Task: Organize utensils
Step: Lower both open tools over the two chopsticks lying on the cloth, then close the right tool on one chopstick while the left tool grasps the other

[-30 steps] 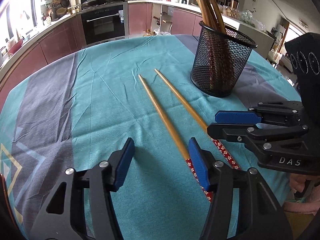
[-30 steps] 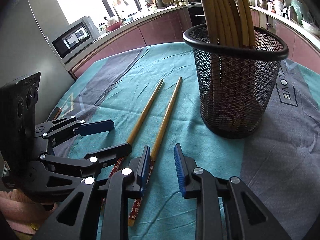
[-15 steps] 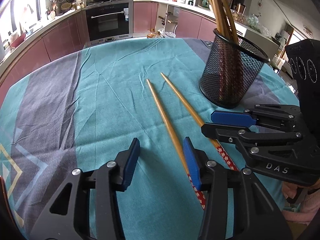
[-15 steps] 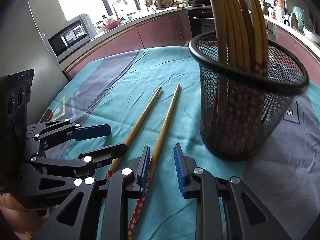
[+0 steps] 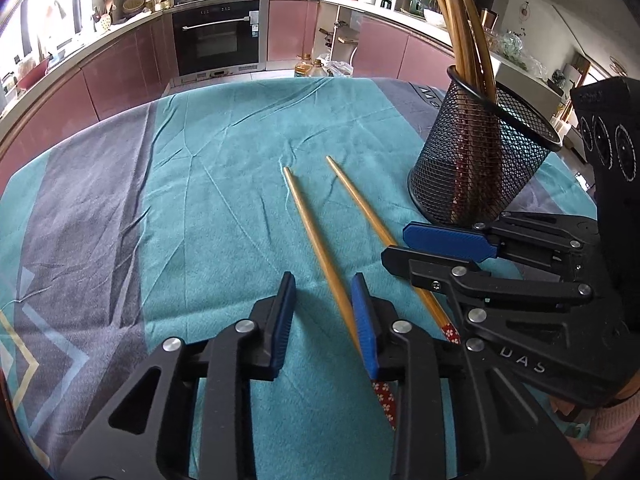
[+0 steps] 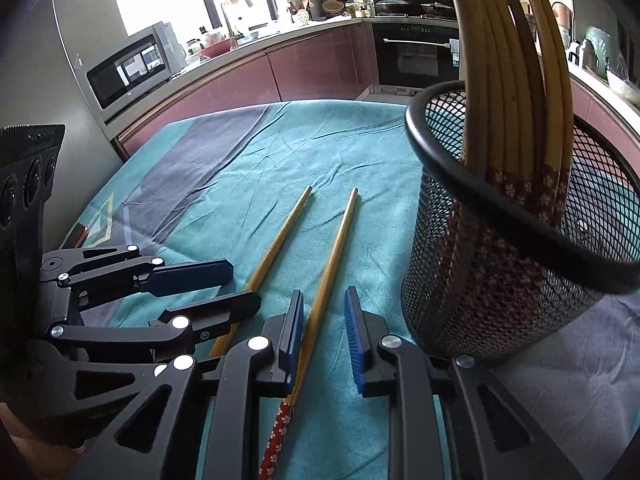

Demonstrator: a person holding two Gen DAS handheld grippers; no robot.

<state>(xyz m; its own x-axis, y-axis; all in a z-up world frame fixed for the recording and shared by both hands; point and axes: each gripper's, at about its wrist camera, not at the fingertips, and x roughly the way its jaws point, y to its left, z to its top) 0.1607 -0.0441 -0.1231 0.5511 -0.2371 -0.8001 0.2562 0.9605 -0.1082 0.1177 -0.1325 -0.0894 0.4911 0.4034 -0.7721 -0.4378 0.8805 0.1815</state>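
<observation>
Two loose wooden chopsticks with red flowered ends lie side by side on the teal tablecloth (image 5: 224, 200). My left gripper (image 5: 322, 278) straddles the left chopstick (image 5: 308, 224), which runs close along the right pad. Its jaws are closing, and a gap remains at the left pad. My right gripper (image 6: 324, 292) straddles the right chopstick (image 6: 340, 236), which lies near the left pad. Those jaws are closing too, with a gap on the right. Each gripper shows in the other's view: the right gripper (image 5: 396, 244) and the left gripper (image 6: 244, 285). A black mesh holder (image 5: 472, 168) (image 6: 480, 288) stands just right of them, holding several chopsticks (image 6: 512, 80).
The mesh holder stands close beside my right gripper's right finger. The cloth has grey bands (image 5: 92, 208) to the left. Beyond the table's far edge are pink kitchen cabinets, an oven (image 5: 220, 40) and a microwave (image 6: 132, 64). A pink sleeve (image 5: 600, 432) shows at the lower right.
The left jaws have narrowed markedly, and the left chopstick now lies between the pads instead of under the right one. The right jaws narrowed slightly. Both grippers slid forward, nearer the holder.
</observation>
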